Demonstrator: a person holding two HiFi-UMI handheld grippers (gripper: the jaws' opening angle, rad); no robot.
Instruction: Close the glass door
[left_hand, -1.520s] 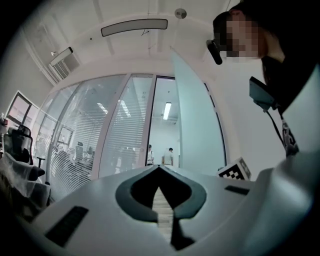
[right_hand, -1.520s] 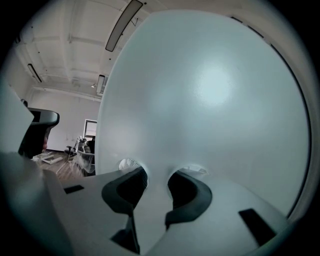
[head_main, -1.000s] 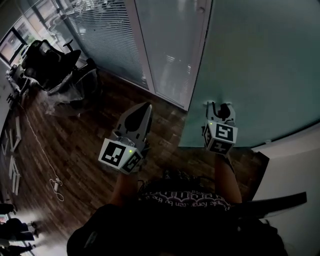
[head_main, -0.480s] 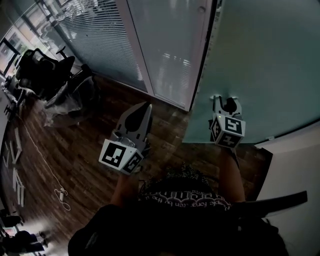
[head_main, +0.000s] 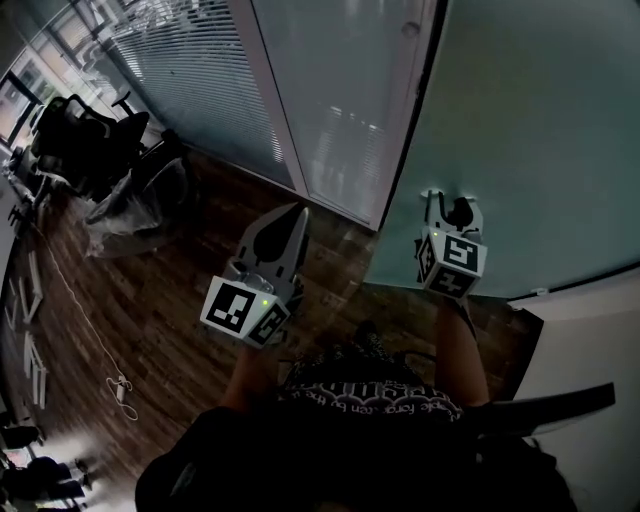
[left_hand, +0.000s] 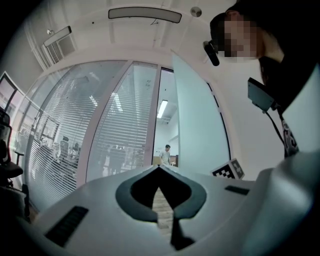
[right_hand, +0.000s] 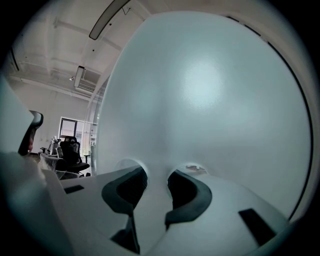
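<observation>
The large frosted pale-green glass door (head_main: 540, 130) fills the upper right of the head view, its dark free edge running down beside a white-framed glass panel with horizontal blinds behind it (head_main: 340, 110). The right gripper (head_main: 448, 205), with its black-and-white marker cube facing up, points straight at the pane low down. In the right gripper view the door (right_hand: 210, 100) takes up nearly everything ahead, and the right gripper (right_hand: 157, 176) has its two dark-padded jaws spread apart with nothing between them, their tips right up against the glass (their faint reflections show in it). The left gripper (head_main: 291, 213) hangs over the dark brown wooden plank floor (head_main: 170, 300), well to the left of the door and touching nothing. In the left gripper view the left gripper (left_hand: 159, 169) has its jaw tips pressed together to a point and holds nothing. That view also shows the door (left_hand: 197, 135) edge-on, with a narrow lit opening between it and the white frame post, where a distant person (left_hand: 166, 152) stands. Black office chairs (head_main: 85, 135) crowd the far left corner, and a thin white cable (head_main: 100, 345) trails across the floor.
</observation>
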